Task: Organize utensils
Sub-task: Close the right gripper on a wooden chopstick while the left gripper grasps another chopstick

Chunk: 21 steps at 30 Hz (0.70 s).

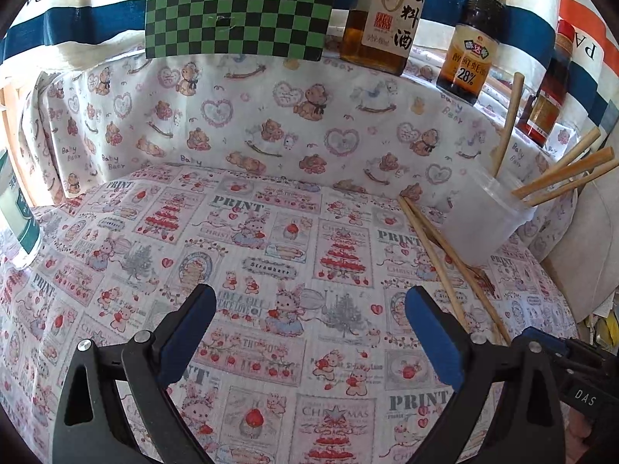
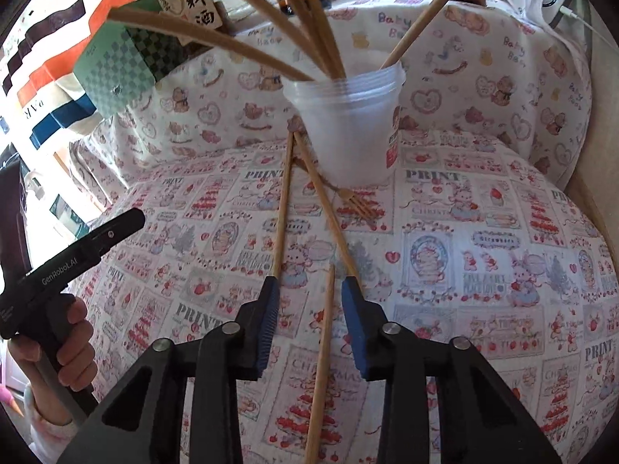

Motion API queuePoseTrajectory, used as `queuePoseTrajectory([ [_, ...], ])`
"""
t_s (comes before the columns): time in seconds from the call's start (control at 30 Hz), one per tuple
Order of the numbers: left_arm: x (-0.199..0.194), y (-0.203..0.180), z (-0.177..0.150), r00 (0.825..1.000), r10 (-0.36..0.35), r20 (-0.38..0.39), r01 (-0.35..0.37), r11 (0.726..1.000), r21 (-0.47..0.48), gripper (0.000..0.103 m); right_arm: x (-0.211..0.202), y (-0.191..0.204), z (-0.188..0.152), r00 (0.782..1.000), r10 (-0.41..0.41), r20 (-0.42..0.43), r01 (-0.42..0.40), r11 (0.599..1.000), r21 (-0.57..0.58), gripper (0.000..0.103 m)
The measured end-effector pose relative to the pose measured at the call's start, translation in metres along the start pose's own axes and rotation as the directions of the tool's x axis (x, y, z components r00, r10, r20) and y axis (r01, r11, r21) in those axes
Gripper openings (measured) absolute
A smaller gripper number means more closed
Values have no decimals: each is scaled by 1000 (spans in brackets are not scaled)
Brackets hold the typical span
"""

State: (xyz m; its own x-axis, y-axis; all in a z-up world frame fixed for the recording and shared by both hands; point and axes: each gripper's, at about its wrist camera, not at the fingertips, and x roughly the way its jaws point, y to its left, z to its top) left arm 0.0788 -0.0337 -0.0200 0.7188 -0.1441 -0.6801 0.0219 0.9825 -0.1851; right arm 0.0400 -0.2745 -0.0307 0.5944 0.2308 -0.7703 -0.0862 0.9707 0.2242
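A clear plastic cup [image 2: 350, 123] stands on the printed tablecloth and holds several wooden utensils [image 2: 309, 27]. It also shows at the right of the left wrist view [image 1: 483, 216]. Two chopsticks [image 2: 281, 205] and a wooden fork [image 2: 354, 201] lie on the cloth in front of the cup. A third chopstick [image 2: 323, 352] lies between the open fingers of my right gripper [image 2: 309, 297], which is low over the cloth. My left gripper [image 1: 309, 305] is open and empty, left of the chopsticks [image 1: 445, 266].
Sauce bottles [image 1: 472, 38] and a green checkered box [image 1: 236, 7] stand on a raised ledge behind the cup. A bottle with a green label [image 1: 19, 212] stands at the far left. The person's hand holds the left gripper's handle [image 2: 69, 266].
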Motion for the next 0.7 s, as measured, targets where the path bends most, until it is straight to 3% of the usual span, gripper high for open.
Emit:
queuePoseTrajectory([
  [0.23,-6,-6,0,1000,6,26,-7,999,31,97,18,13,-8,986,-160,-44,158,986,-51,16],
  [0.53,-11,2,5,997,33,63,-34,999,17,97,21,18,-10,970,-243,-9,241,965,-99,7],
  [0.6,-13,2,5,997,41,71,-43,999,28,97,14,16,-8,968,-251,26,252,964,-84,6],
  [0.7,-12,-3,4,997,47,61,-51,997,54,97,-17,17,-2,973,-176,152,185,981,-53,6],
])
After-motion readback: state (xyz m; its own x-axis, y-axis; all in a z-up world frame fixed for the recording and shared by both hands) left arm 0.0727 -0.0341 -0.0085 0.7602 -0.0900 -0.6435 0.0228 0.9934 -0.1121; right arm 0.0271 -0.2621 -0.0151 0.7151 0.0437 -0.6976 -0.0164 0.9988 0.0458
